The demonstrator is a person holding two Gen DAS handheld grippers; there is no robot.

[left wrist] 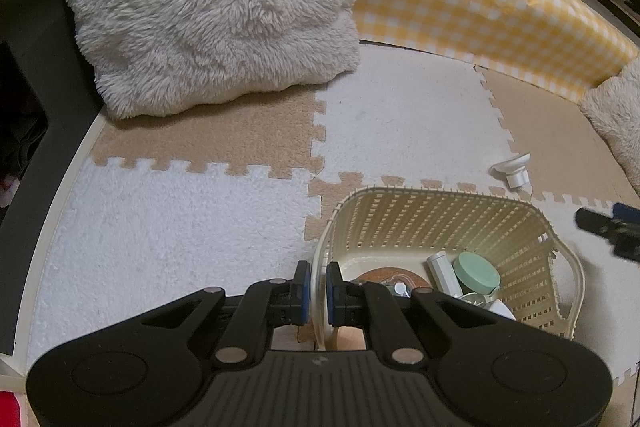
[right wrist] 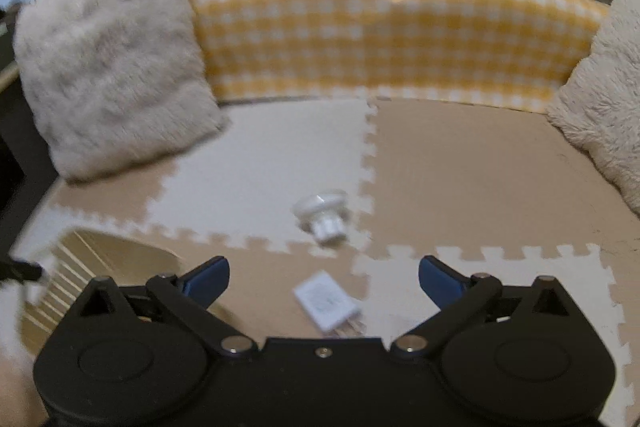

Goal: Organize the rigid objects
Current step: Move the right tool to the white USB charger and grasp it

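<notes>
Left gripper (left wrist: 318, 285) clamped on basket (left wrist: 440, 211) rim; right gripper (right wrist: 324, 281) spread wide over white adapter (right wrist: 326, 301) beside basket. Judged light, rigid, smooth; gripped best across flat sides.

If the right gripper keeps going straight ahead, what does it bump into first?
Probably the flat white charger lying between the open right gripper fingers, then the white knob-shaped piece beyond. Blur makes depth uncertain.

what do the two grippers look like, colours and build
Both are matte black plastic. The left gripper has a ribbed body, two round discs at the base, angular linkage arms with silver pivot pins, and blue pads on its fingers. The right gripper has the same discs, linkages and pins, with blue fingers. No cables, sleeves or markings show.
</notes>
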